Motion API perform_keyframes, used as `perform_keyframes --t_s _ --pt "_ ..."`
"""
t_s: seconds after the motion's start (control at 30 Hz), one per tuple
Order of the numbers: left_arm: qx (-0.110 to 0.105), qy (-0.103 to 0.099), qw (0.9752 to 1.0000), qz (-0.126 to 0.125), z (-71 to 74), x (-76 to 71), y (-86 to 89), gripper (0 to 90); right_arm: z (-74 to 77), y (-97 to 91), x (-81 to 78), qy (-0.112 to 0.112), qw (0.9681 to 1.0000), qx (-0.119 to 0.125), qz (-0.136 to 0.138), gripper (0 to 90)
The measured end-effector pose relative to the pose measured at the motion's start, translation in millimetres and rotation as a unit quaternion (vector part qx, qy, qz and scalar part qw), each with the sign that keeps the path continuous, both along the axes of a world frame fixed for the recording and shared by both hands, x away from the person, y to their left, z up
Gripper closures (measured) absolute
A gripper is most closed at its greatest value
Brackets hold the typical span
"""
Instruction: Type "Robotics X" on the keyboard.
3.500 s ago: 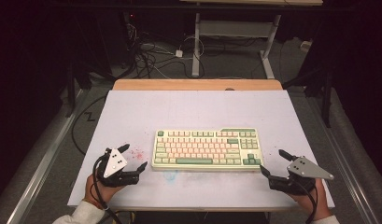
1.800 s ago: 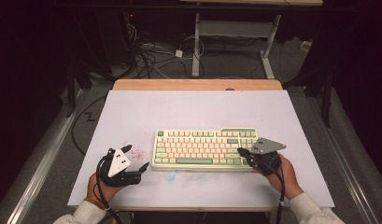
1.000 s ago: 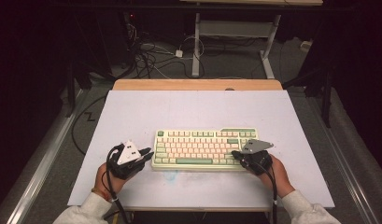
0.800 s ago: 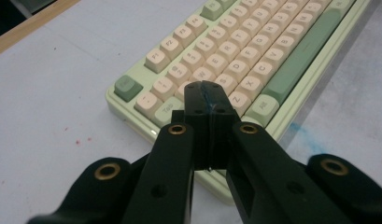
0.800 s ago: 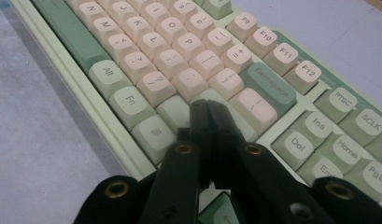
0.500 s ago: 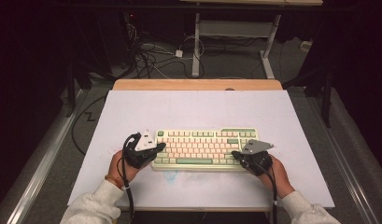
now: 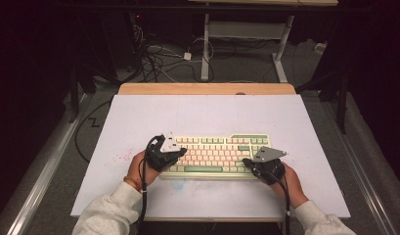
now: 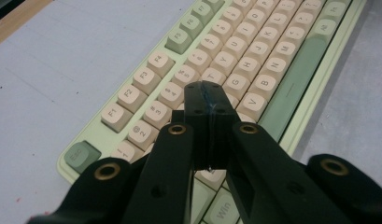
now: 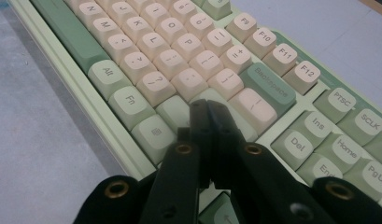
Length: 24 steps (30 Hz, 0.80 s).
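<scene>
A keyboard [image 7: 214,152] with cream and green keys lies near the front middle of the white table top [image 7: 207,115]. My left gripper [image 7: 175,153] is shut with nothing in it, its tips over the keyboard's left end; in the left gripper view the closed jaws [image 8: 206,100] hover above the keys near the number row of the keyboard [image 8: 254,60]. My right gripper [image 7: 247,163] is shut and empty over the keyboard's right end; in the right gripper view its tips [image 9: 208,109] sit above the green keys of the keyboard [image 9: 188,51] near the Enter key.
The table's wooden far edge [image 7: 207,88] lies beyond the white top. Cables [image 7: 158,56] and a metal stand [image 7: 246,34] sit on the floor behind. Bare table surface stretches behind and to both sides of the keyboard.
My left gripper has travelled right from beside the keyboard to over its left end. The right gripper has stayed at the keyboard's right end.
</scene>
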<state>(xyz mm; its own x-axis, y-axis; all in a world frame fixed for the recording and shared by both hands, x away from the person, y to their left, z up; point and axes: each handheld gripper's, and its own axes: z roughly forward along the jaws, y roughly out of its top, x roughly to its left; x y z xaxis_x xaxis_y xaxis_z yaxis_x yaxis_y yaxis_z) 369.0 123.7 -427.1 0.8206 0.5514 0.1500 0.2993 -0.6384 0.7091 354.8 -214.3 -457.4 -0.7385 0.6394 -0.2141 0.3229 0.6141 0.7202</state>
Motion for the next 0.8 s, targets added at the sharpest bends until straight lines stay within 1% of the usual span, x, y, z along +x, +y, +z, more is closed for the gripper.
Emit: perform_keyframes --t_s 0.2,0.53,0.6,0.63,0.7,0.8 --pt "0.004 0.008 0.9999 -0.008 -1.2 4.5 -9.1 87.4 0.0 0.1 -0.1 -0.001 1.0000 -0.001 0.000 90.0" --pt "0.020 0.025 0.9993 -0.020 -6.4 15.5 -25.7 87.4 -0.1 0.3 -0.3 -0.003 1.0000 -0.002 0.000 90.0" --pt "0.025 0.028 0.9991 -0.019 -7.8 17.5 -28.0 87.4 -0.1 0.3 -0.3 -0.003 1.0000 -0.002 0.000 90.0" --pt "0.024 0.030 0.9991 -0.018 -8.7 18.7 -28.9 87.4 -0.2 0.2 -0.4 -0.003 1.0000 -0.002 0.000 90.0" --pt "0.031 0.032 0.9989 -0.012 -11.3 22.4 -30.4 87.4 -0.3 0.1 -0.4 -0.003 1.0000 -0.001 0.000 90.0" --pt "0.032 0.035 0.9989 -0.006 -13.8 25.6 -30.8 87.4 -0.3 0.2 -0.4 -0.004 1.0000 -0.002 0.000 90.0"
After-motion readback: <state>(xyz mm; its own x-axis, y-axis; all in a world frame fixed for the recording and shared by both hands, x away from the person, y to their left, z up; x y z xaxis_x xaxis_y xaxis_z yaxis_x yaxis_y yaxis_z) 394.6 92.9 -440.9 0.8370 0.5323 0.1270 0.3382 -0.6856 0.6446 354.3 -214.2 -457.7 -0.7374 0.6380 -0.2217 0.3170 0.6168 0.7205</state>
